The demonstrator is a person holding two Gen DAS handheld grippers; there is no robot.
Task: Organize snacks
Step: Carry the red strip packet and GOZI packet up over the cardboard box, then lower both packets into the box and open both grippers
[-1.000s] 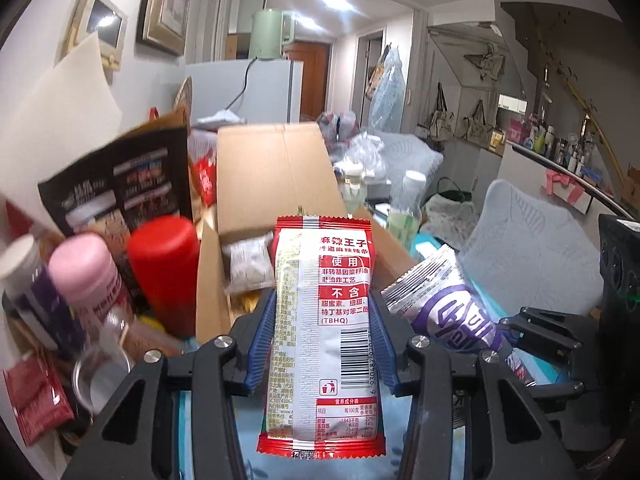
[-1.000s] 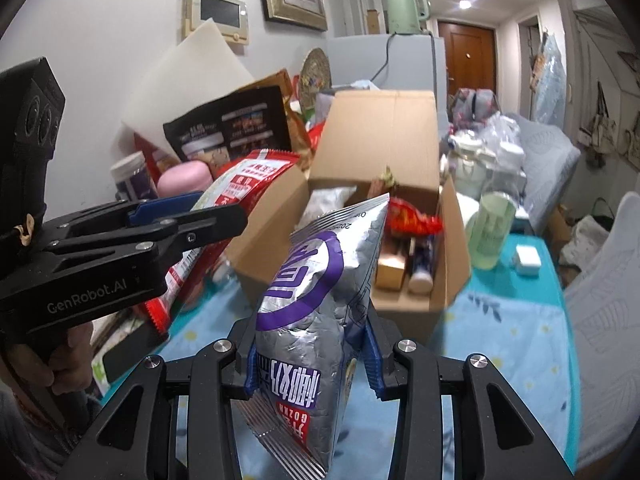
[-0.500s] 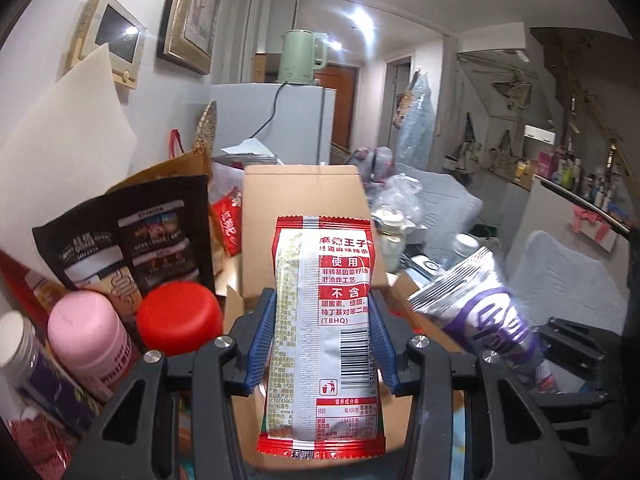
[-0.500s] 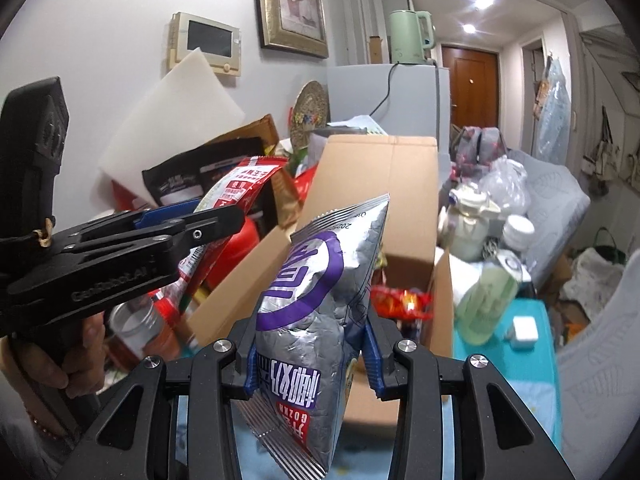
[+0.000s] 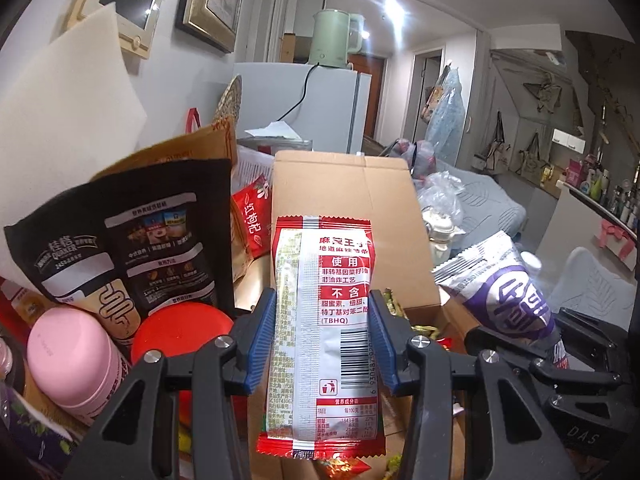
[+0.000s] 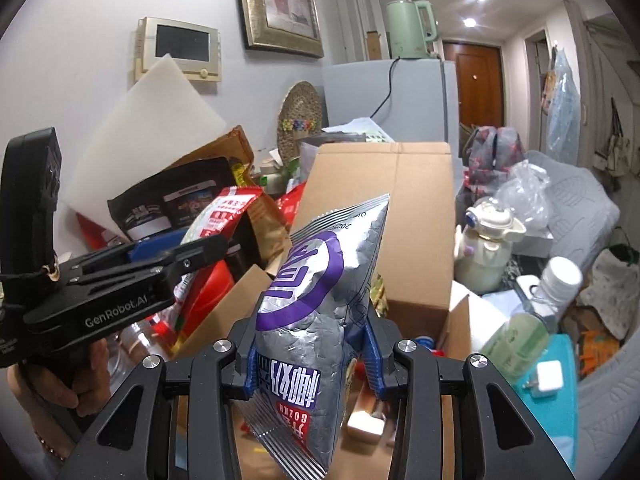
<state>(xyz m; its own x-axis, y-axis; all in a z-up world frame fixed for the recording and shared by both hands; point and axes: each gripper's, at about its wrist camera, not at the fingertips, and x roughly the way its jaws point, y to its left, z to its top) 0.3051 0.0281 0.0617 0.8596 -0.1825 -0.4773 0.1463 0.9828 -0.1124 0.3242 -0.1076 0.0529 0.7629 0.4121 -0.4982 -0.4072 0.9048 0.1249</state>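
So the left gripper point(image 5: 322, 336) has its blue-padded fingers point(image 5: 262, 336) clamped on a red and white snack packet point(image 5: 322, 320), holding it upright with the barcode side facing the camera. The packet hangs right over the open cardboard box point(image 5: 344, 216), in front of its raised back flap. In the right wrist view you can see the same left gripper point(image 6: 176, 256) from the side, packet point(image 6: 218, 220) sticking up out of it, above the left edge of the box point(image 6: 384, 200).

The right gripper point(image 6: 312, 340) is squeezed shut on a silver and purple chip bag point(image 6: 320, 304), gripped around the lower half so the crimped end points toward the camera and the other end angles up. It also sits above the box opening, more toward the near right side. From the left wrist view the chip bag point(image 5: 500, 284) shows just to the right of the red packet, close but not touching as far as I can tell.

Inside the box there's a jumble of small wrappers point(image 5: 424, 328), hard to make out. Left of the box: a black oat pouch point(image 5: 120, 248), a pink bottle point(image 5: 76, 360) and a red lid point(image 5: 180, 332). Right of it, a pale green bottle point(image 6: 524, 324) and a white teapot-looking thing point(image 6: 488, 236). The worktop point(image 6: 560, 412) shows teal at the right edge.
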